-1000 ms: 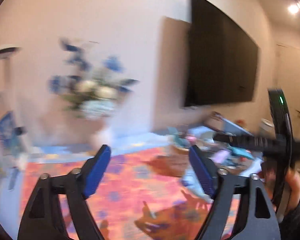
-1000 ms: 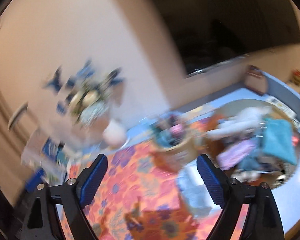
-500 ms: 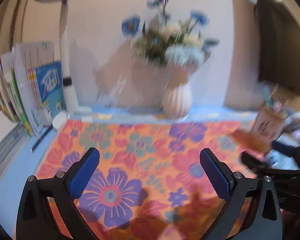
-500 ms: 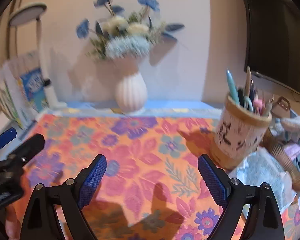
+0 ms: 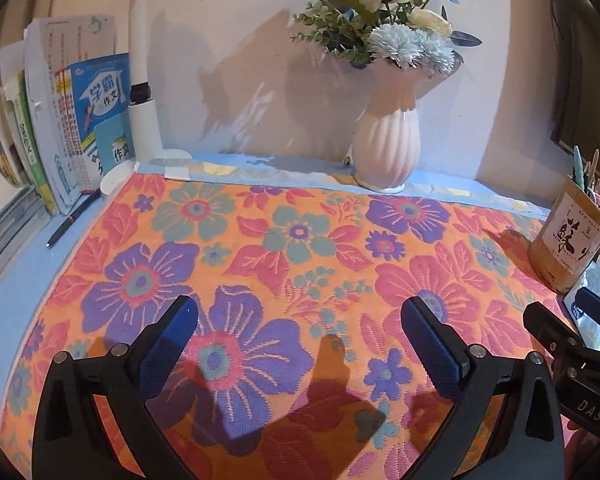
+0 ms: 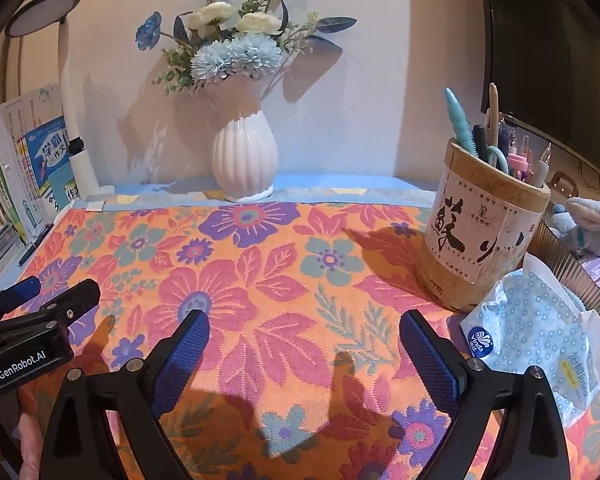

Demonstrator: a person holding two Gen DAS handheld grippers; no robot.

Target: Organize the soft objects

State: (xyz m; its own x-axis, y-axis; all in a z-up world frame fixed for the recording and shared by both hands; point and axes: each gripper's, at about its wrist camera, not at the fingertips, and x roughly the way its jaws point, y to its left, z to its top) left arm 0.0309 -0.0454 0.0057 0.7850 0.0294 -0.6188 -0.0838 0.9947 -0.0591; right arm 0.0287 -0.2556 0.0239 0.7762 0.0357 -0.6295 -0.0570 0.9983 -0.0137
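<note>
My left gripper (image 5: 300,320) is open and empty above the orange flowered cloth (image 5: 300,248). My right gripper (image 6: 304,332) is open and empty above the same cloth (image 6: 283,264). A grey plush toy (image 6: 592,224) lies in a ribbed basket (image 6: 572,268) at the far right of the right wrist view. A soft tissue pack (image 6: 540,340) with blue dots lies in front of the basket. Each gripper shows at the edge of the other's view: the right one (image 5: 572,340), the left one (image 6: 35,304).
A white ribbed vase (image 6: 245,160) with flowers stands at the back by the wall. A bamboo pen holder (image 6: 480,232) stands at the right. Books (image 5: 59,120), a white lamp stem (image 5: 143,112) and a pen (image 5: 73,218) are at the left. A dark screen (image 6: 548,40) hangs at the upper right.
Both views have swung left and down from the basket and screen to the flowered cloth and vase, and are now sharp. Both grippers stay open.
</note>
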